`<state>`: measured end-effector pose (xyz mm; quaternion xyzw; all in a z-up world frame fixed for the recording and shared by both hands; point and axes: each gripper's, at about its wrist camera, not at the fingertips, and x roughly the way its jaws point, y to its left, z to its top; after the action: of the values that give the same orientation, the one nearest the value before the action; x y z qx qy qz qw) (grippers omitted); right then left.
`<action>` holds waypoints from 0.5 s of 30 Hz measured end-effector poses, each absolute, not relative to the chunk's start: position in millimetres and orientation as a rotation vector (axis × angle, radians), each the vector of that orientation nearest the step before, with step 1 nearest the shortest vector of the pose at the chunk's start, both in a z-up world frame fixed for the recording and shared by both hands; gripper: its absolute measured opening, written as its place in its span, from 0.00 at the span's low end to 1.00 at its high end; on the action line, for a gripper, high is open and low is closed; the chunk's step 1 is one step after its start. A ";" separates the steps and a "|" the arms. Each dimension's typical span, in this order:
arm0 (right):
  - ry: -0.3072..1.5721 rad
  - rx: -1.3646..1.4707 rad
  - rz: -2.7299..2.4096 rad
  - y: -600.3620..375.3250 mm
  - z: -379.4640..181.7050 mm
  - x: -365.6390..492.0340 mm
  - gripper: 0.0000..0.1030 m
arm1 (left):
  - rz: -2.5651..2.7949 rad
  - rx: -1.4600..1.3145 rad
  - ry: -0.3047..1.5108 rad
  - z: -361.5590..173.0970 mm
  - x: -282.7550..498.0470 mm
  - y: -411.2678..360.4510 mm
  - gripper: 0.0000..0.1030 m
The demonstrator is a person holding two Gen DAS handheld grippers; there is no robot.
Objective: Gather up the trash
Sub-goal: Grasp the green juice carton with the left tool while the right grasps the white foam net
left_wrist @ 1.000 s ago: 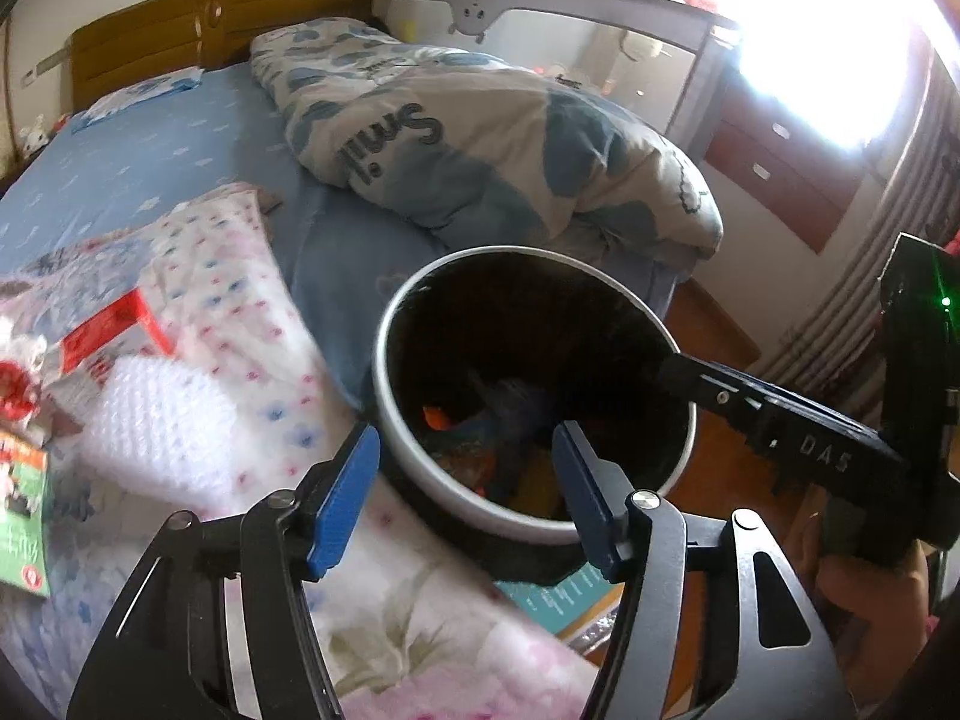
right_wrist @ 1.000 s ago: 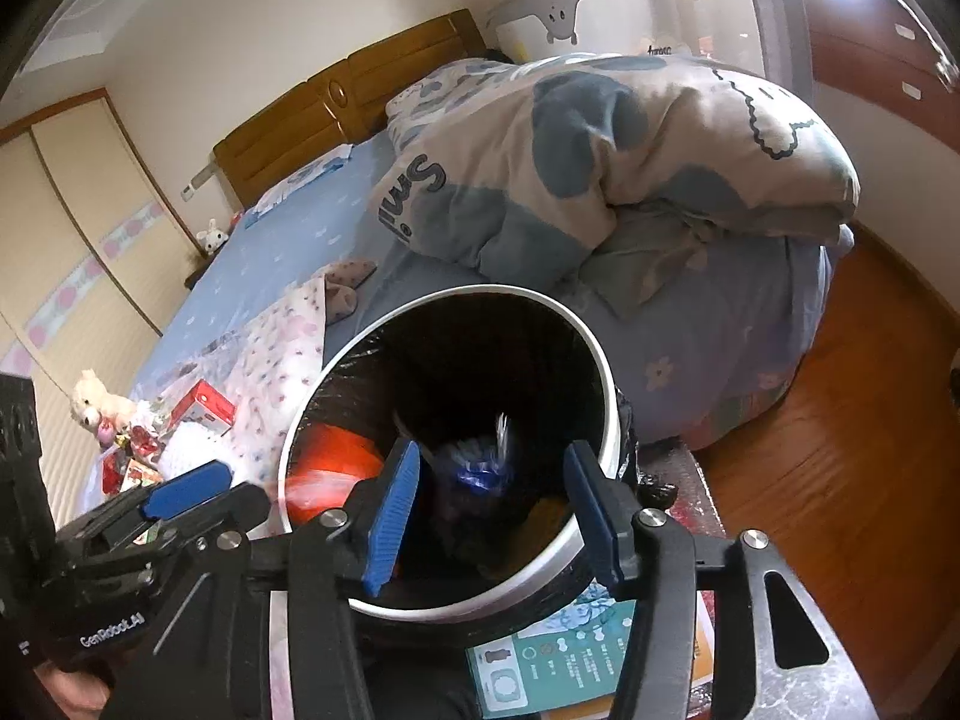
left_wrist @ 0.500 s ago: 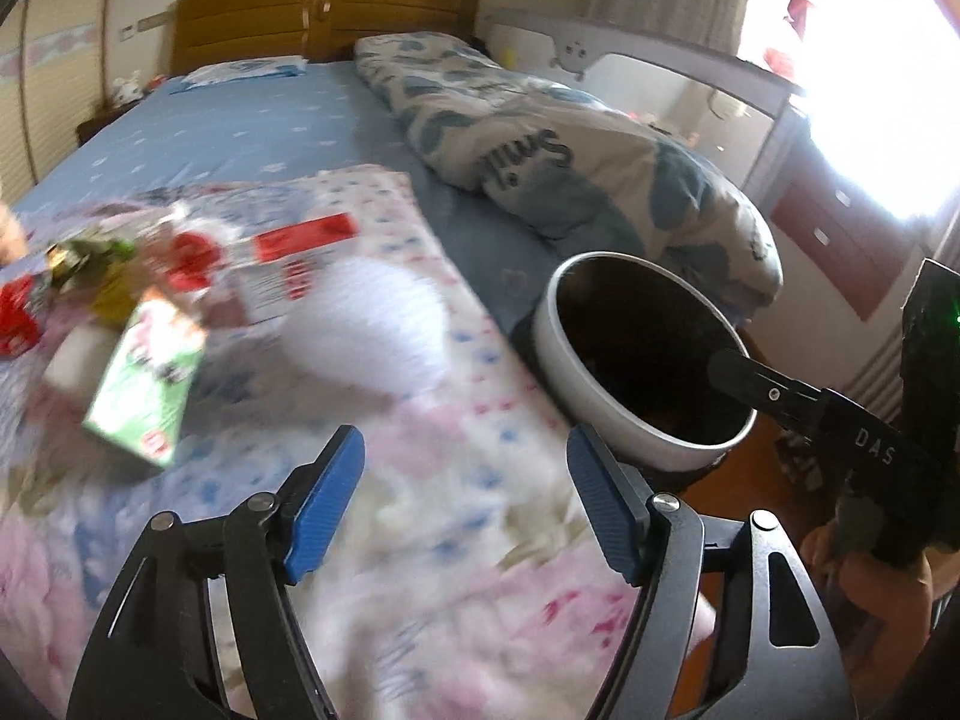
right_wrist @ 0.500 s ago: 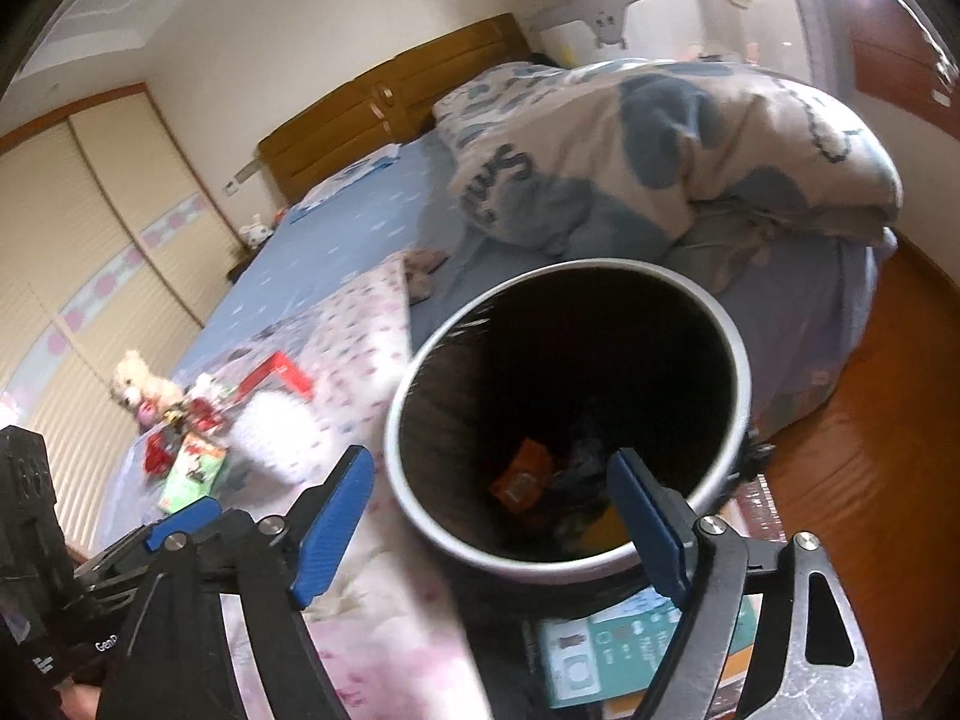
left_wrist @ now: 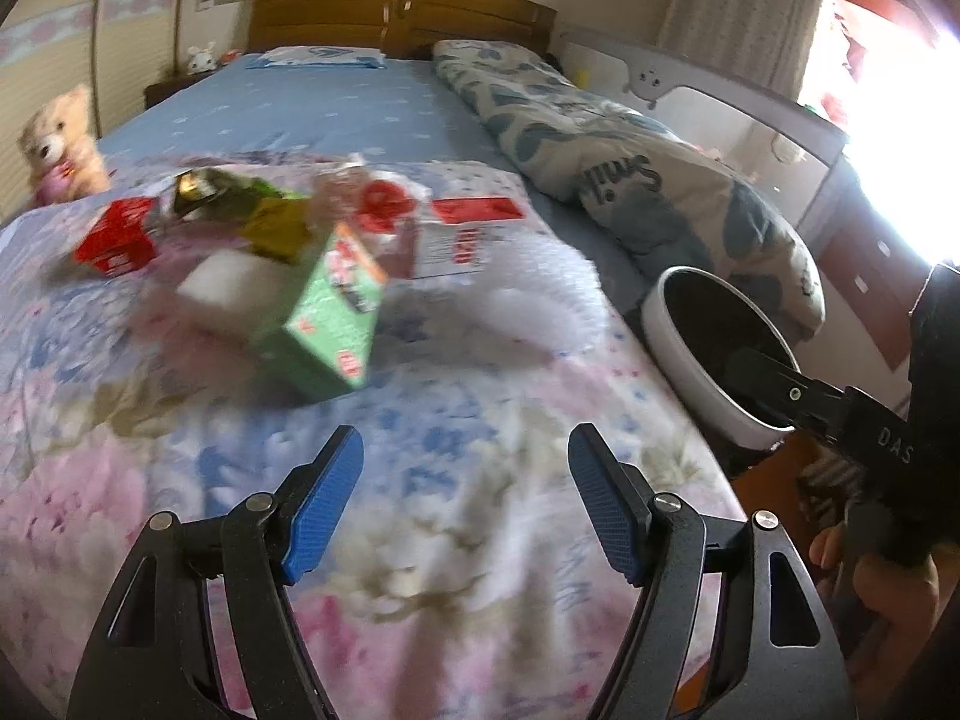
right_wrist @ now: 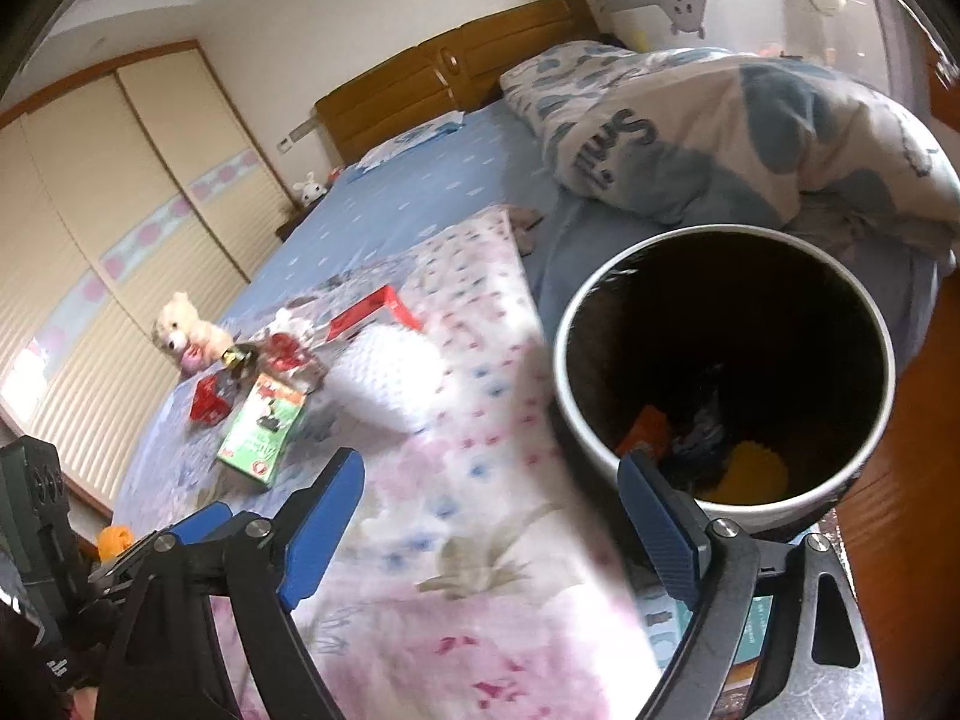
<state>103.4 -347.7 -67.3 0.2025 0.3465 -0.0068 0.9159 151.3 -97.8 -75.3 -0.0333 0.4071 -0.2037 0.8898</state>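
Both tongs you hold stand wide with nothing between the blue pads: the left tongs hang over the flowered blanket, and the right tongs, whose jaws have just been opening, straddle the blanket's edge and the near rim of the one bin. From left to right on the bed you have one teddy bear, one red box, a green-and-gold wrapper, one green carton, a clear wrapper with a red disc, one red-and-white pack and one sheet of bubble wrap, then the bin beside the bed. Blur smears the pile, so its smaller pieces cannot be counted. Your right tool covers part of the bin's mouth in the left view. All that trash lies ahead of the left tongs, well apart, and up-left of the right ones.
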 end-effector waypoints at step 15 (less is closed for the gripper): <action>0.739 0.386 0.060 -302.8 -71.3 128.5 0.86 | -0.333 -0.134 0.857 -81.6 165.8 -51.9 0.72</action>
<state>128.5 -302.8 -71.3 0.1875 0.3590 0.0292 0.9138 165.8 -52.0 -81.6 -0.0647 0.4134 -0.1607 0.8939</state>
